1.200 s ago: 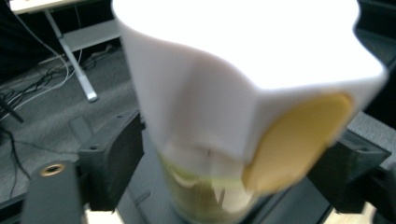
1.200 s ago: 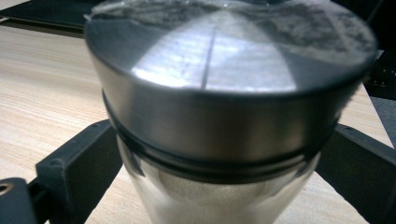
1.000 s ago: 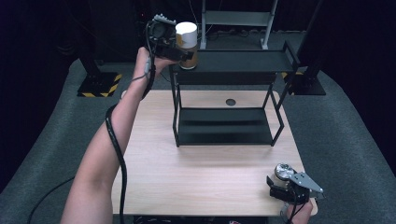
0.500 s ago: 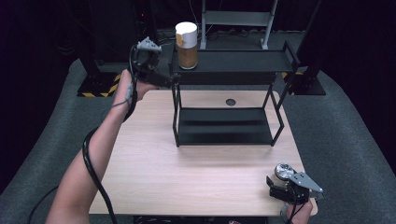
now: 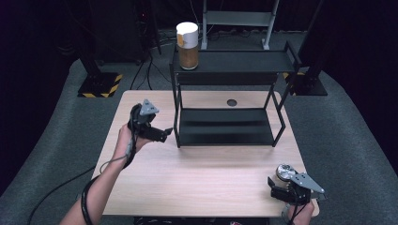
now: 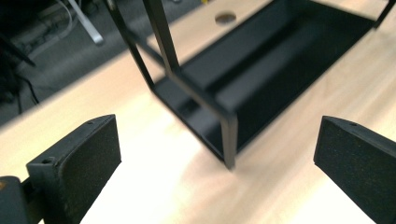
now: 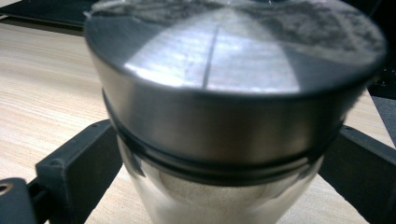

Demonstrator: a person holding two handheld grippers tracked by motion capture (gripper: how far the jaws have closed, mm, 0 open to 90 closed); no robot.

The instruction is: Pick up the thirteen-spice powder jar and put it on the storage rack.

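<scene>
The left gripper (image 5: 162,134) hovered above the wooden counter (image 5: 202,187), its jaws spread wide apart and holding nothing, as a person's left hand (image 5: 126,140) gripped it from behind. Just ahead of its jaws stood the front left leg of a black two-tier metal rack (image 5: 225,126); in the left gripper view that leg (image 6: 229,140) rose between the two black pads (image 6: 84,158), with the rack's lower shelf (image 6: 280,60) stretching away beyond it. A small dark round hole (image 5: 232,102) marked the counter behind the rack.

On the rack's top shelf, well apart from the left gripper and beyond it, a cylindrical canister with a white lid and brown body (image 5: 187,39) stood upright at the shelf's left end.

At the counter's near right corner, the right gripper (image 5: 281,187) sat with a glass jar capped by a shiny metal lid (image 5: 284,171) between its jaws. In the right gripper view the jar (image 7: 233,102) stood upright, a jaw close against each side of its glass body; whether they actually pressed it could not be told.
</scene>
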